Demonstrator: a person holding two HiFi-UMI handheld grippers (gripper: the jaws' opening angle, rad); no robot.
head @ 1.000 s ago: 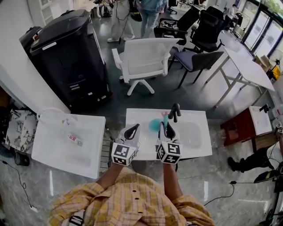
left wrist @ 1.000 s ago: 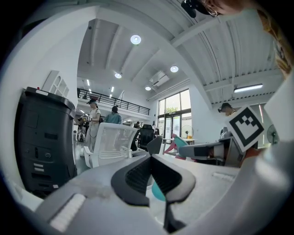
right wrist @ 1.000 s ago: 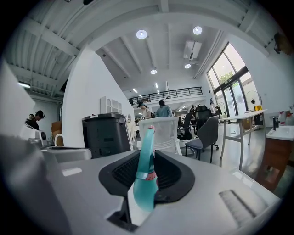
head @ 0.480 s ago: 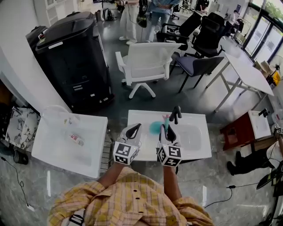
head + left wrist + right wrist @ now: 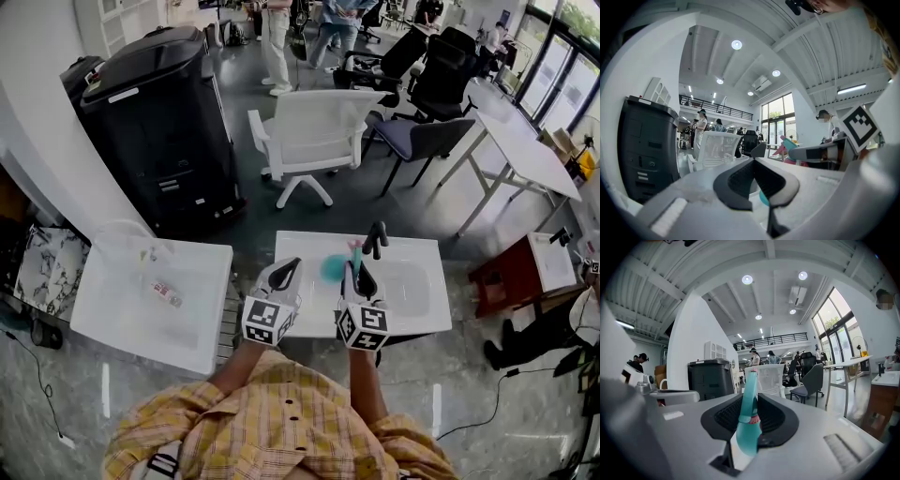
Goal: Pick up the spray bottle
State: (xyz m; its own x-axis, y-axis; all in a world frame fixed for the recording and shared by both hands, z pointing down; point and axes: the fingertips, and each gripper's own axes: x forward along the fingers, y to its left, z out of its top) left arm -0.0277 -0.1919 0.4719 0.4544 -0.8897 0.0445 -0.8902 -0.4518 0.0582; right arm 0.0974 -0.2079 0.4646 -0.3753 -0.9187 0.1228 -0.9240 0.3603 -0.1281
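The spray bottle (image 5: 333,268) is teal with a pink collar under its nozzle. It stands upright over the small white table (image 5: 412,291). My right gripper (image 5: 357,274) is shut on it, and in the right gripper view the bottle (image 5: 749,420) sits squeezed between the two black pads. Whether its base touches the table I cannot tell. My left gripper (image 5: 284,274) hovers just left of the bottle, level with the right one, shut and holding nothing. In the left gripper view its tips (image 5: 754,161) meet, and the bottle's nozzle (image 5: 788,143) shows to the right.
A black upright item (image 5: 375,238) stands at the table's far edge behind the bottle. A second white table (image 5: 112,323) with a clear container is to the left. A white chair (image 5: 314,127), a black bin (image 5: 159,112) and a red stool (image 5: 502,272) surround the table.
Both grippers and the bottle hold the same pose; only the head view has shifted slightly.
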